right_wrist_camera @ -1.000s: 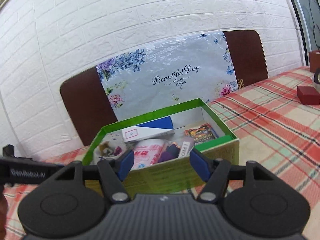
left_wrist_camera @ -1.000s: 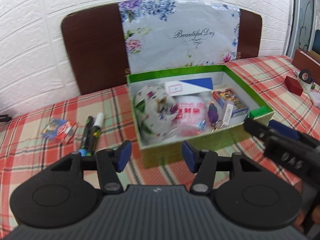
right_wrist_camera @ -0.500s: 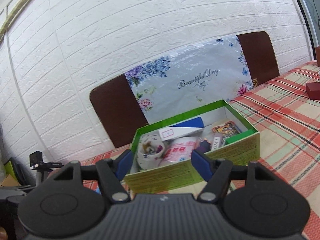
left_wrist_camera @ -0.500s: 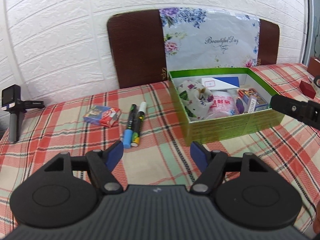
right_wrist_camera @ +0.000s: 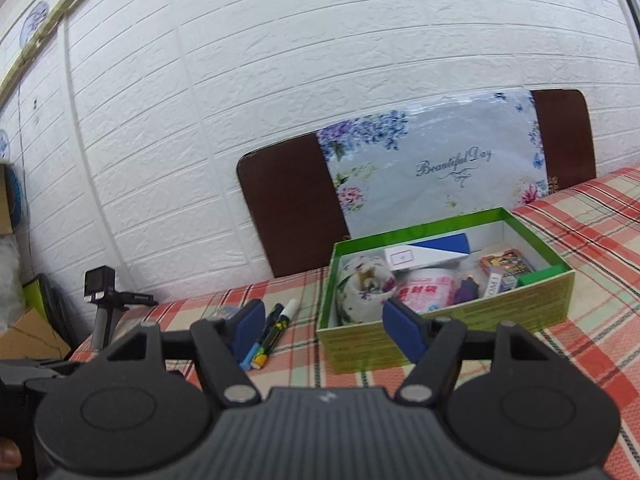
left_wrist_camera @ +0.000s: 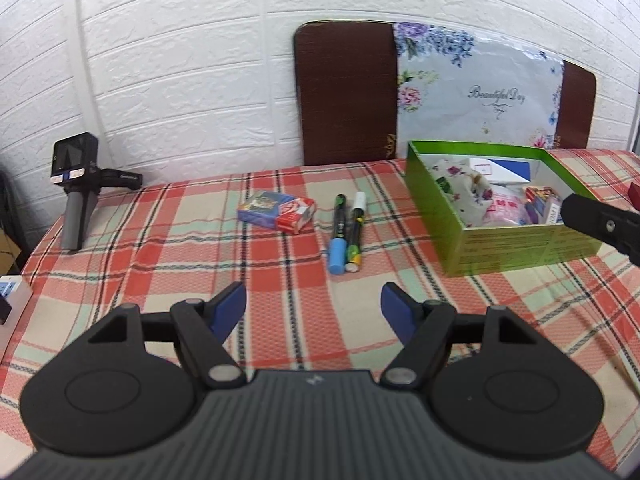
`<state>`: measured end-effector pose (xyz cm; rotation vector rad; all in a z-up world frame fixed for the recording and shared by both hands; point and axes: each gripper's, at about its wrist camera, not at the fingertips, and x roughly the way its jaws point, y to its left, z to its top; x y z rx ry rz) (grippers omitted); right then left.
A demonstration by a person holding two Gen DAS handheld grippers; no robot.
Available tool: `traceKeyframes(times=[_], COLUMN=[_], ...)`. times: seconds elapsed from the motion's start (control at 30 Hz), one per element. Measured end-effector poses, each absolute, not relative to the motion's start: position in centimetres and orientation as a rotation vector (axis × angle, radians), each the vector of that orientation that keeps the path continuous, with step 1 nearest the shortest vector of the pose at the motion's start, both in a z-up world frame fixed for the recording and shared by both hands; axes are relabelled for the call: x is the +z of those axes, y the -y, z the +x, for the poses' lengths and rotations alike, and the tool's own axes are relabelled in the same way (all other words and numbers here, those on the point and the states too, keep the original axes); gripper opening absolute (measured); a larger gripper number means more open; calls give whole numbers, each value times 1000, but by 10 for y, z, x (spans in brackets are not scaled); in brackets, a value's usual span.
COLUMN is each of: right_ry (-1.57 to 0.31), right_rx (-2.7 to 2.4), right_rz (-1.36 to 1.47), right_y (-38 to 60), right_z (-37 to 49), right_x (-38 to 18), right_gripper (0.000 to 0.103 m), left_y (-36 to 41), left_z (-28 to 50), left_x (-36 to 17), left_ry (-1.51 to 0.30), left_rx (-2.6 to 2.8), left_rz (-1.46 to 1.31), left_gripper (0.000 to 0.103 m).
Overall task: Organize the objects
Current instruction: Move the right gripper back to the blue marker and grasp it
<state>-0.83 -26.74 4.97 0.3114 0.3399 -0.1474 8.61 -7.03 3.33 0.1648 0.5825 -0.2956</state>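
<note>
A green box point(left_wrist_camera: 516, 251) point(right_wrist_camera: 440, 322) stands on the checked tablecloth and holds a floral pouch point(left_wrist_camera: 460, 184), a pink packet, a blue-white carton and cards. Left of it lie two markers point(left_wrist_camera: 347, 232) point(right_wrist_camera: 270, 332) side by side and a blue-red card pack point(left_wrist_camera: 277, 212). My left gripper point(left_wrist_camera: 313, 308) is open and empty, in front of the markers. My right gripper point(right_wrist_camera: 324, 322) is open and empty, near the box's front left corner; it shows at the right edge of the left wrist view point(left_wrist_camera: 600, 224).
A small camera on a stand point(left_wrist_camera: 76, 192) point(right_wrist_camera: 102, 300) sits at the table's far left. A floral lid point(left_wrist_camera: 476, 92) leans on a brown board against the white brick wall. A white power strip point(left_wrist_camera: 10, 296) lies at the left edge.
Both grippers have pulled back and swung left from the box. The markers, card pack and camera stand have come into view. Both stay open.
</note>
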Motion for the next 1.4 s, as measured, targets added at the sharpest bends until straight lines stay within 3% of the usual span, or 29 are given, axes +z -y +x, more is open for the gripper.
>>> traceKeyframes(times=[0.47, 0.73, 0.97, 1.4], right_ry=[-465, -530, -612, -702], right_rx=[-35, 1, -5, 9], right_rz=[179, 71, 59, -192], right_y=[204, 176, 173, 161], right_z=[33, 100, 177, 217], right_x=[25, -4, -25, -43], right_gripper=[67, 49, 31, 37], left_y=[-8, -47, -41, -53], left_z=[120, 140, 138, 144], left_x=[0, -44, -52, -43], left_ry=[-621, -695, -647, -701], left_rx=[-155, -114, -122, -155], left_rz=[63, -37, 28, -79], left_gripper=[78, 78, 83, 84])
